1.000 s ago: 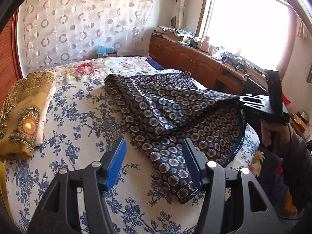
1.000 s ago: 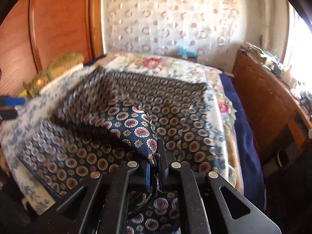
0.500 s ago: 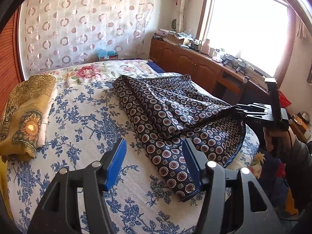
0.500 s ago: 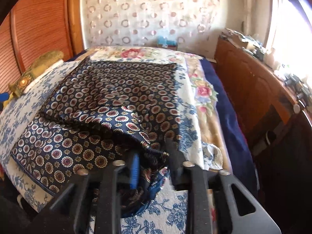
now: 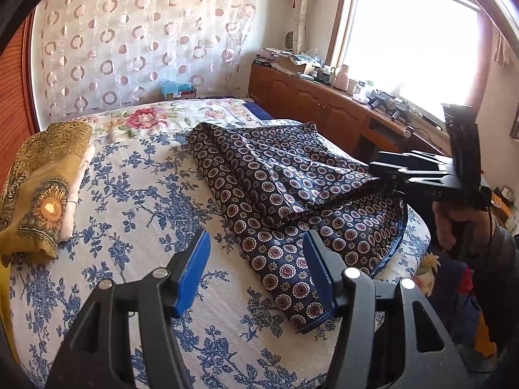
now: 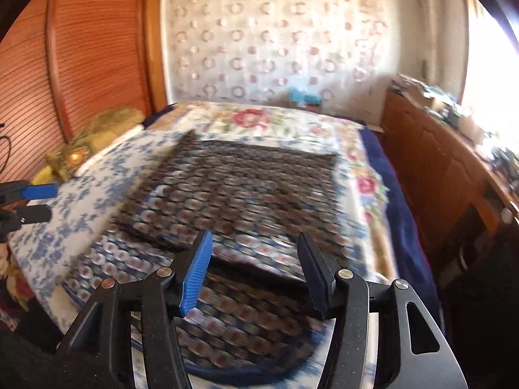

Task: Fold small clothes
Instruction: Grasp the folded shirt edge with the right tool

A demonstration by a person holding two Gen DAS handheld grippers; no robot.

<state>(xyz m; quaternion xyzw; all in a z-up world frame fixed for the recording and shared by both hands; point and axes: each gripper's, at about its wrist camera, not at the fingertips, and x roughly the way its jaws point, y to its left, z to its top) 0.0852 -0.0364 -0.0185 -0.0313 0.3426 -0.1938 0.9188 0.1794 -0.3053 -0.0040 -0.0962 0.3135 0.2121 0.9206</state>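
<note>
A dark navy cloth with round medallion print (image 5: 285, 191) lies folded over itself on the bed, its near corner hanging toward the bed's front edge. In the right wrist view the same cloth (image 6: 246, 194) is blurred and lies flat below the fingers. My left gripper (image 5: 256, 259) stands open above the bedsheet just left of the cloth's near corner, holding nothing. My right gripper (image 6: 253, 259) has its jaws opening, with nothing between them; the cloth lies beneath. From the left wrist view the right gripper (image 5: 389, 168) hovers at the cloth's right edge.
The bed (image 5: 129, 194) has a white sheet with blue flowers. A folded mustard-yellow cloth (image 5: 42, 188) lies at its left side. A wooden cabinet (image 5: 324, 110) with clutter runs under the window on the right. A slatted wooden door (image 6: 48, 81) stands at left.
My right gripper let go of the cloth's folded edge, opened and drew back. The raised fold dropped flat onto the cloth. My left gripper stayed still and open.
</note>
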